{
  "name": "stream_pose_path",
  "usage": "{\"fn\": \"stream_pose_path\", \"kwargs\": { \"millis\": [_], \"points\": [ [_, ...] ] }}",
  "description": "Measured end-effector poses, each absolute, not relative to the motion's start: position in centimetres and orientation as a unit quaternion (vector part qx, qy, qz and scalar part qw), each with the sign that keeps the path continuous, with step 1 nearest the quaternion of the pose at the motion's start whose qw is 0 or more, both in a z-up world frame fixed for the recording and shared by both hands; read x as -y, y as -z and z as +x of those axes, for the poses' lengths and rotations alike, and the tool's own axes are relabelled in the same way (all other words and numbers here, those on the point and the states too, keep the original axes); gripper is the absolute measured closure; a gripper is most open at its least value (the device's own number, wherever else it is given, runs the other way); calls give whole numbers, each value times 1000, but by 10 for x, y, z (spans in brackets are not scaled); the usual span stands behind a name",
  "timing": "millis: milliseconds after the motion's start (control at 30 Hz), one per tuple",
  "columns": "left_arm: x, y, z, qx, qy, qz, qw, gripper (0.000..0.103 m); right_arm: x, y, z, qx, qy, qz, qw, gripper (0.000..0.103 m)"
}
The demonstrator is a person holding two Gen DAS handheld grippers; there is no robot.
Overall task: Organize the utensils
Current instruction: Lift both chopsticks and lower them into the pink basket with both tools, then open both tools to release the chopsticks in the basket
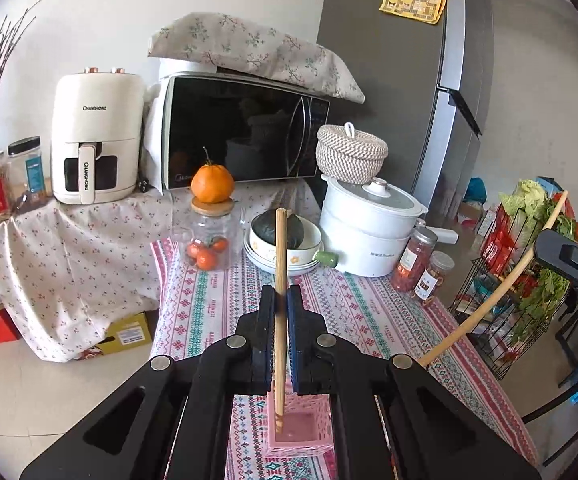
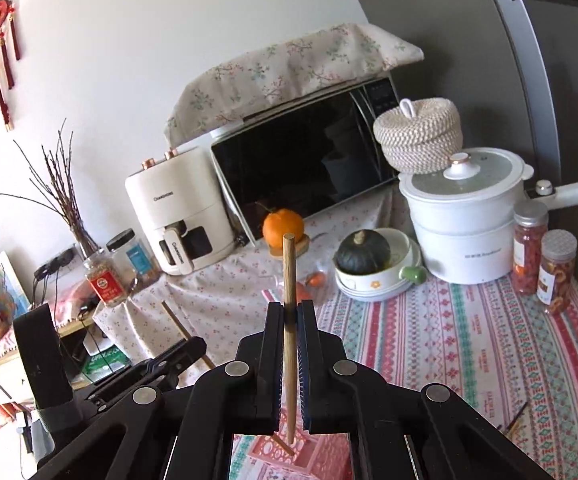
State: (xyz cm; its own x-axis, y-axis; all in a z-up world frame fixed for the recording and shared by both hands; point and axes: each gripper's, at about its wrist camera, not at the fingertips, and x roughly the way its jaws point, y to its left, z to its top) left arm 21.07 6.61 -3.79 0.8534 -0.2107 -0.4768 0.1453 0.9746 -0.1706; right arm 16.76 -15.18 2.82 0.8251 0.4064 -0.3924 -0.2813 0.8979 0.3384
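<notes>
A black-fronted microwave under a floral cloth stands beside a cream air fryer. A white lidded electric pot carries a woven rope basket. An orange rests on a glass jar.

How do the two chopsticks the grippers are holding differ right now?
The left gripper holds its chopstick with the lower tip already down inside the pink holder; the right gripper holds its chopstick with the tip just above the holder's rim. Seen from the left wrist, the right one leans markedly; the left one stands upright. Both are plain wood, clamped mid-shaft.
</notes>
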Motion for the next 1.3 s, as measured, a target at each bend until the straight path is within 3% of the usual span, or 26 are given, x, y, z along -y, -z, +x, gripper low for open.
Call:
{"fn": "stream_pose_path", "kwargs": {
  "millis": [367,800,867,900,933,1000,1067,1133,1300],
  "points": [
    [-67,65,240,-317,99,-73,941,97,116,21,210,-346,-169,85,919,98],
    [-62,66,243,-307,97,-74,944,96,114,42,229,-365,-163,98,912,93],
    [-61,66,243,-310,97,-74,943,93,116,41,230,-359,-168,104,912,80],
    [-61,66,243,-314,96,-75,942,84,118,41,229,-356,-169,107,913,64],
    [-61,66,243,-316,94,-77,941,67,119,39,228,-352,-170,109,914,49],
    [-62,64,240,-313,93,-87,941,47,121,36,224,-344,-171,107,917,38],
    [-61,62,237,-311,94,-91,941,43,124,32,220,-336,-171,104,920,30],
    [-61,59,235,-315,94,-93,940,36,131,28,215,-327,-168,107,924,16],
    [-58,56,225,-328,91,-97,935,16,152,26,207,-321,-141,102,931,0]
  ]
}}
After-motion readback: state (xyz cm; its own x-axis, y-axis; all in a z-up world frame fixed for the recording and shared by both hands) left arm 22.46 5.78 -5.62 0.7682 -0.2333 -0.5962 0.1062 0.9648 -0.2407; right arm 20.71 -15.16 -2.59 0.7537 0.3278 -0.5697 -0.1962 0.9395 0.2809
